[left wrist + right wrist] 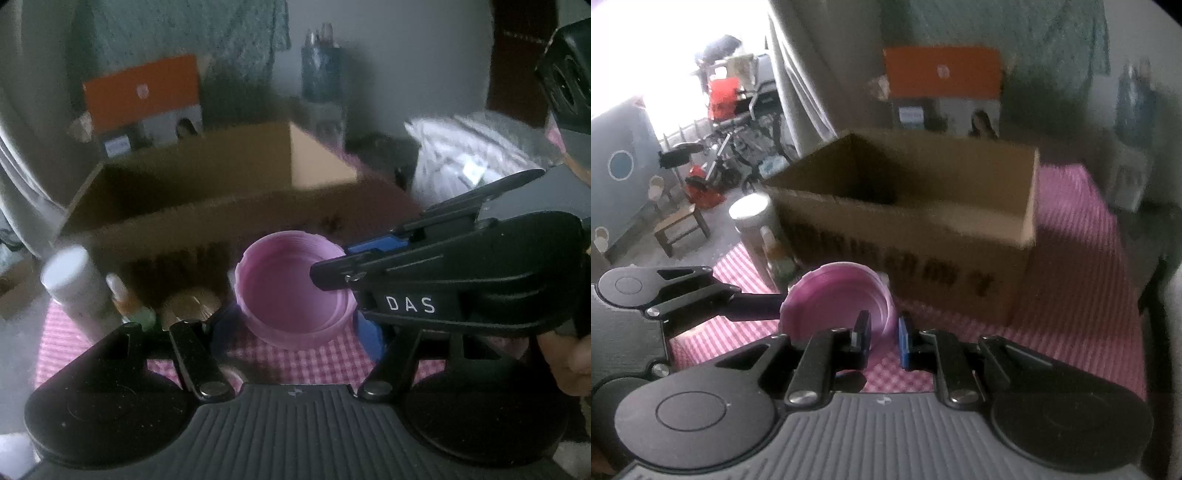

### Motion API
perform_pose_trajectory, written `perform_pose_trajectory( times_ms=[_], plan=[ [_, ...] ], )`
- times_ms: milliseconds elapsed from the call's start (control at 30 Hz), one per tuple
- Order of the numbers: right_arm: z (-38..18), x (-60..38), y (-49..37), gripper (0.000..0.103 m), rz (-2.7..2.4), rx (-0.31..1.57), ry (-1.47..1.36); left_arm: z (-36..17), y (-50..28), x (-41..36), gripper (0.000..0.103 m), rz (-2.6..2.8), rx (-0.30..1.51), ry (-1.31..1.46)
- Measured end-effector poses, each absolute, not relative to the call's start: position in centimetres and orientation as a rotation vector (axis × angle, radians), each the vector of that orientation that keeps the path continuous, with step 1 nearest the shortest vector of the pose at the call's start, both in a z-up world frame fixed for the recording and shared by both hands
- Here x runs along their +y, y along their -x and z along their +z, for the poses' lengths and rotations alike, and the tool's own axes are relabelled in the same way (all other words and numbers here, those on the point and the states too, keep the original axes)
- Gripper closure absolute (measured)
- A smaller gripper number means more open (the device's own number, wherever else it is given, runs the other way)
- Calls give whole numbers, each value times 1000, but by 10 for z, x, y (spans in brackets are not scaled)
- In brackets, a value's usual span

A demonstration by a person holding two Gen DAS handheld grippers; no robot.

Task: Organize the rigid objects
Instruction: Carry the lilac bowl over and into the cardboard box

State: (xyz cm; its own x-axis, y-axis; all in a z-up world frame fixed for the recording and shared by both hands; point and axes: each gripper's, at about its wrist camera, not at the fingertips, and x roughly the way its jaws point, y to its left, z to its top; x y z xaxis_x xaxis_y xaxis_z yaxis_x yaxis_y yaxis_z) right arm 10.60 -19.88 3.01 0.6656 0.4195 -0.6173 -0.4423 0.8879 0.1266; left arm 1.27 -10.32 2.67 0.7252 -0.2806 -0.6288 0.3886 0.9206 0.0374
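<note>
A round pink lid point(291, 291) hangs, hollow side up, above the pink checked cloth point(317, 362). My left gripper point(295, 325) spans its width, with the blue pad point(365, 332) against the lid's right side and the other finger against its left side. My right gripper point(332, 275) comes in from the right and pinches the lid's rim. In the right wrist view the pink lid point(834, 306) is tilted, and my right gripper point(882, 336) is shut on its near rim. The left gripper's finger point(753, 306) reaches the lid from the left.
An open brown cardboard box point(923, 229) stands just behind the lid. At its left corner stand a white bottle point(74, 284), a small orange-and-green bottle point(127, 302) and a gold-capped jar point(192, 304). A clear plastic bag point(469, 155) lies at the right. A hand point(576, 354) holds the right gripper.
</note>
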Motion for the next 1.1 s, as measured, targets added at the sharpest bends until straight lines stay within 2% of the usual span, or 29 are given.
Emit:
perform_pose_trajectory(
  times_ms=[367,700,867,1100],
  plan=[
    [88,-187,-130,86,562,559,69,78,-32,-90,35,-300,555,-158],
    [116,-168,-189,86,634,544,101,100,-78,-78,35,-237,549,-123],
    [120,-159,-223,86,665,579,108,102,-106,-72,35,-216,589,-100],
    [110,-150,-293,86,721,725,44,99,-157,-55,35,-220,700,-39]
  ],
)
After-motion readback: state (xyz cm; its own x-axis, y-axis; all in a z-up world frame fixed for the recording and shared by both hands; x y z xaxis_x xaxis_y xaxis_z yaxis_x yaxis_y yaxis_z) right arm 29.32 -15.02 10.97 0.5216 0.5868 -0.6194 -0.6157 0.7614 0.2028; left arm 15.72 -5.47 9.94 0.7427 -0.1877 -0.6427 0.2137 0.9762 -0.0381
